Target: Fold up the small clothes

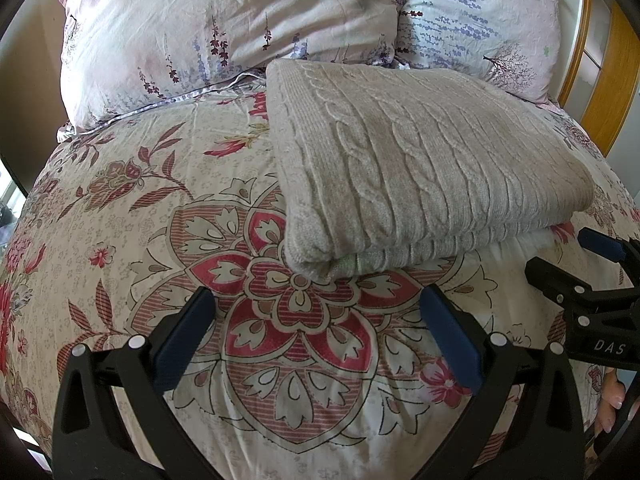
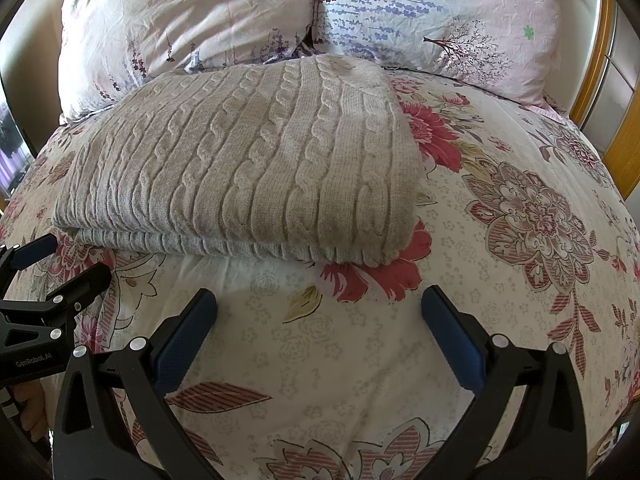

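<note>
A beige cable-knit sweater (image 1: 420, 168) lies folded into a flat rectangle on the floral bedspread (image 1: 120, 216); it also shows in the right wrist view (image 2: 248, 168). My left gripper (image 1: 316, 300) is open and empty, hovering just in front of the sweater's near left corner. My right gripper (image 2: 318, 300) is open and empty, just in front of the sweater's near right corner. Each gripper shows at the edge of the other's view: the right one (image 1: 576, 264) and the left one (image 2: 60, 256).
Two floral pillows (image 1: 224, 28) (image 2: 432, 16) lie against the head of the bed behind the sweater. A wooden bed frame (image 1: 616, 92) stands at the right. Bare bedspread (image 2: 520, 208) lies to the right of the sweater and in front of it.
</note>
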